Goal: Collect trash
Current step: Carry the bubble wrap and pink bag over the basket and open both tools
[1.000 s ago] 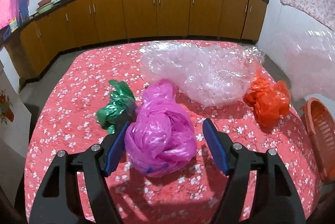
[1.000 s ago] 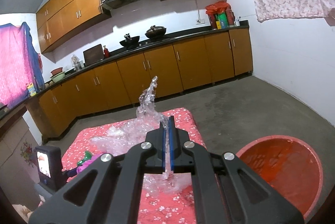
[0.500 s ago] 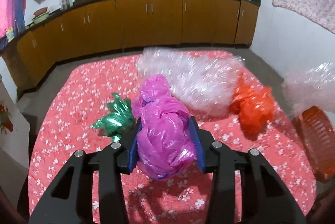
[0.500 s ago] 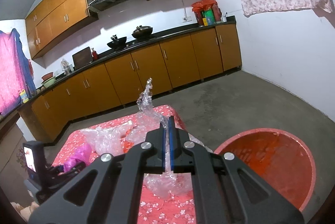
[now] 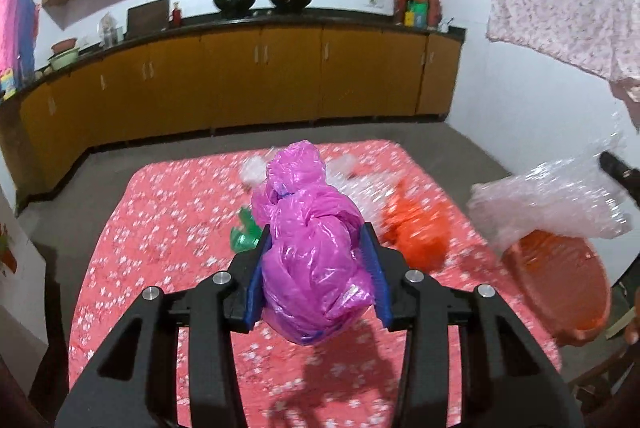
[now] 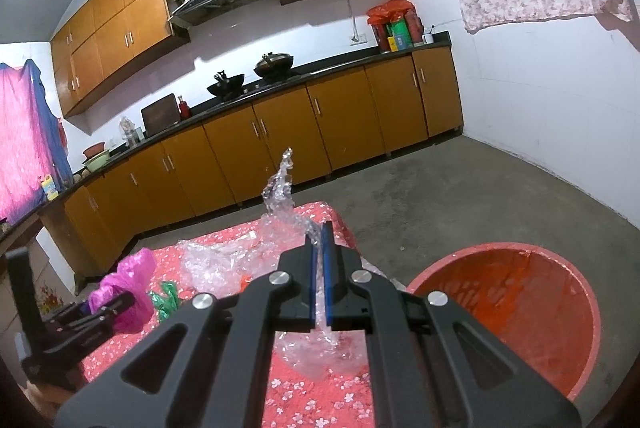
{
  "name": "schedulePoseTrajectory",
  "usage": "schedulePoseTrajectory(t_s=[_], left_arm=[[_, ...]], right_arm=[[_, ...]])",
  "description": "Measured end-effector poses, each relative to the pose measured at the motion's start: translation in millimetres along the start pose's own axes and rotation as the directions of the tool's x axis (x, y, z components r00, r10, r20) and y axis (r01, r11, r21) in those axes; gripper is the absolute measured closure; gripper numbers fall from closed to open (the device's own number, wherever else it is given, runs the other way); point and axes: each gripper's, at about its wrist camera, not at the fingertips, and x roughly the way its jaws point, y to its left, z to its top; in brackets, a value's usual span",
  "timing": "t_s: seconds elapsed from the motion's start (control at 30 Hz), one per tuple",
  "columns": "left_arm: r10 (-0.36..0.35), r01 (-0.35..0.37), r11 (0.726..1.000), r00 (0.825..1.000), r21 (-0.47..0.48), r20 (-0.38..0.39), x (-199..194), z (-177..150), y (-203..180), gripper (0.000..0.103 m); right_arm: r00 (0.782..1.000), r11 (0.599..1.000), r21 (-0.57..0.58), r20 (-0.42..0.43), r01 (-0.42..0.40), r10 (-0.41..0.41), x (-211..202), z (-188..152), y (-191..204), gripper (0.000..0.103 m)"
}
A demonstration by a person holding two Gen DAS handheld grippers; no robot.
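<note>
Evidently mid-collection: the left hand-held gripper (image 5: 316,278) clamps a glossy, knotted magenta bag (image 5: 314,256) above the floral desk (image 5: 160,228); the right hand-held gripper (image 6: 319,278) pinches crinkly clear film (image 6: 310,344) beside the round red basin (image 6: 520,312). Next, likely, each swings over it and releases.
</note>
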Motion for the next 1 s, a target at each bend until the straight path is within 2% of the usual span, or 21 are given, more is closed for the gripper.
schedulePoseTrajectory(t_s=[0.23,0.47,0.83,1.0], left_arm=[[-0.099,0.097,0.994,0.994,0.045,0.041,-11,20,-36,0.06],[-0.2,0.194,0.975,0.979,0.111,0.044,-9,29,-79,0.06],[-0.354,0.348,0.918,0.935,0.192,-0.003,2,32,-156,0.06],[-0.402,0.4,0.89,0.915,0.219,-0.038,9,25,-188,0.06]], right_arm=[[0.999,1.0,0.017,0.022,0.027,-0.027,-11,3,-13,0.098],[0.996,0.996,0.041,0.038,0.078,-0.079,-23,7,-37,0.098],[0.977,0.976,0.094,0.059,0.197,-0.203,-42,12,-94,0.098],[0.968,0.964,0.113,0.055,0.239,-0.246,-46,11,-117,0.098]])
